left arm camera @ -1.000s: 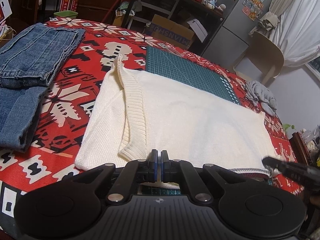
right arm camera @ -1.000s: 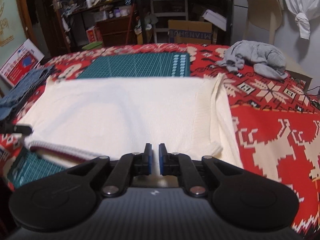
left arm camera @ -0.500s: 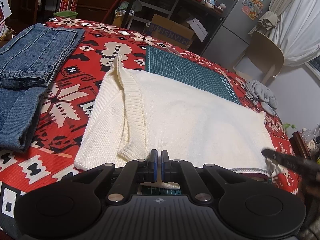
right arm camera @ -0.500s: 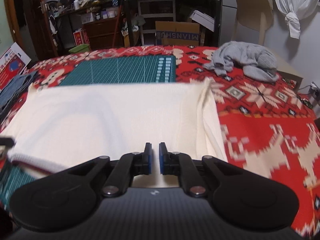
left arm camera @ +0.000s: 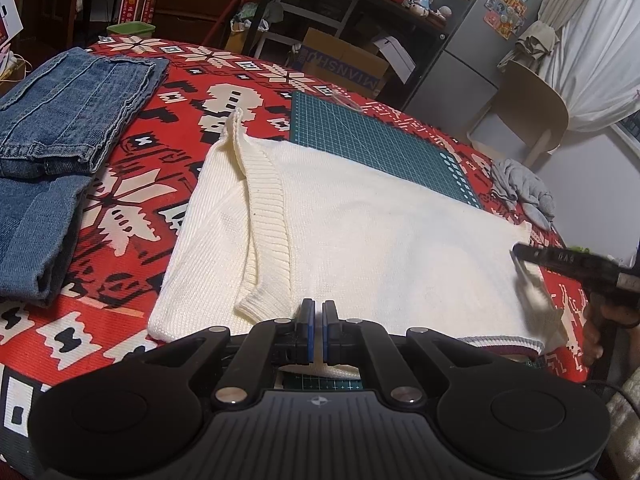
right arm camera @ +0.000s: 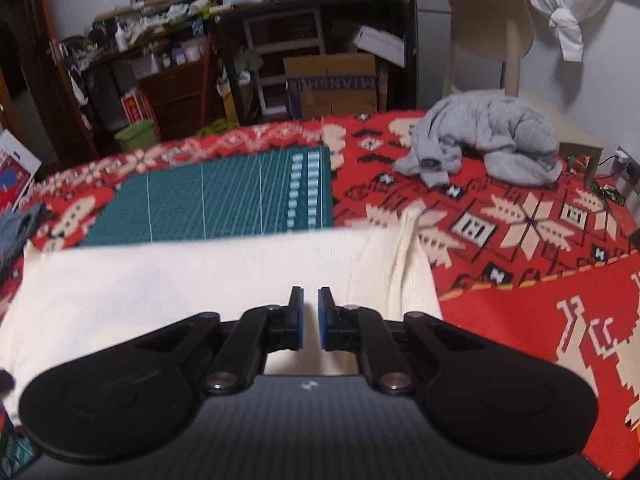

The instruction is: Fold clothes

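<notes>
A cream knit sweater [left arm camera: 360, 240] lies flat on the red patterned tablecloth [left arm camera: 132, 216], one sleeve folded in over its left side. My left gripper [left arm camera: 316, 320] sits at the near hem, shut, with a thin strip of cream knit showing between its pads. In the left wrist view my right gripper [left arm camera: 520, 252] is at the sweater's right edge, shut on a lifted, blurred flap of the knit. The right wrist view shows my right gripper [right arm camera: 310, 312] over the sweater [right arm camera: 160, 280], with white cloth between the narrow jaws.
Folded blue jeans [left arm camera: 60, 120] lie at the left of the table. A green cutting mat [right arm camera: 220, 200] lies beyond the sweater, partly under it. A crumpled grey garment [right arm camera: 480, 148] sits at the far right. A beige chair [right arm camera: 484, 20] and cluttered shelves stand behind.
My right gripper has moved along the sweater's right edge toward the far side, taking a flap of knit with it. The left gripper has stayed put.
</notes>
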A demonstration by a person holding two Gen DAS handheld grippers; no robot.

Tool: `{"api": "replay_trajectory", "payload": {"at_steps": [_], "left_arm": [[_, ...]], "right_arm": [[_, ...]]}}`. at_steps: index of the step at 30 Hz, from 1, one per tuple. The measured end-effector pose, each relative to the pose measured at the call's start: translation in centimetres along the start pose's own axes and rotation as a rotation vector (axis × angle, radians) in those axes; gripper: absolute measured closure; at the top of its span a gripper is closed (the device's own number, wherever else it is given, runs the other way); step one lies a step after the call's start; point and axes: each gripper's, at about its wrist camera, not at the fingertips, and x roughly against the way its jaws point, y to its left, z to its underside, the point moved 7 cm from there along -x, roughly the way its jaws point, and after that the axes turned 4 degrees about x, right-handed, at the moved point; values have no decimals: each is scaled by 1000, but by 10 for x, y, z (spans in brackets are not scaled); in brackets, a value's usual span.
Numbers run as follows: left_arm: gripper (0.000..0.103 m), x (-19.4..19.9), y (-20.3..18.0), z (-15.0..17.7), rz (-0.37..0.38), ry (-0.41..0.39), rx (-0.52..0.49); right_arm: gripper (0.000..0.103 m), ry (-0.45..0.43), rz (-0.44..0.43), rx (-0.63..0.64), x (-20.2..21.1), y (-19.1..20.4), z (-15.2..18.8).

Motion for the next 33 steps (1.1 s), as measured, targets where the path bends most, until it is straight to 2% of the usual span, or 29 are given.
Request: {"api": "replay_trajectory", "payload": {"at_steps": [9,12,15,20,21,26,30,33], "left_arm": [[98,1,-3,0,-7,0,-17],[93,5,-16,1,-7,-6,-65],[93,5,-34,6,-5,-4,-142],[93,0,-43,18,-14,27,-212],[90,-1,-43,20,-20,31,-229],[90,2,-48,21,-50,23,-291],[90,5,-69,28,0,22,-343],[90,-5,-79,37,2,45,-378]], "right_arm": [[95,9,15,129,57,4,54],[95,-10,-33,101,70,12,57],[95,-7,-74,111,71,26,63],[95,-2,-75,121,73,34,75],[95,-5,-75,126,75,34,76],[95,-29,-76,153,85,38,73],[95,-46,-147,192,92,59,72],[95,-26,-172,205,89,72,79]]}}
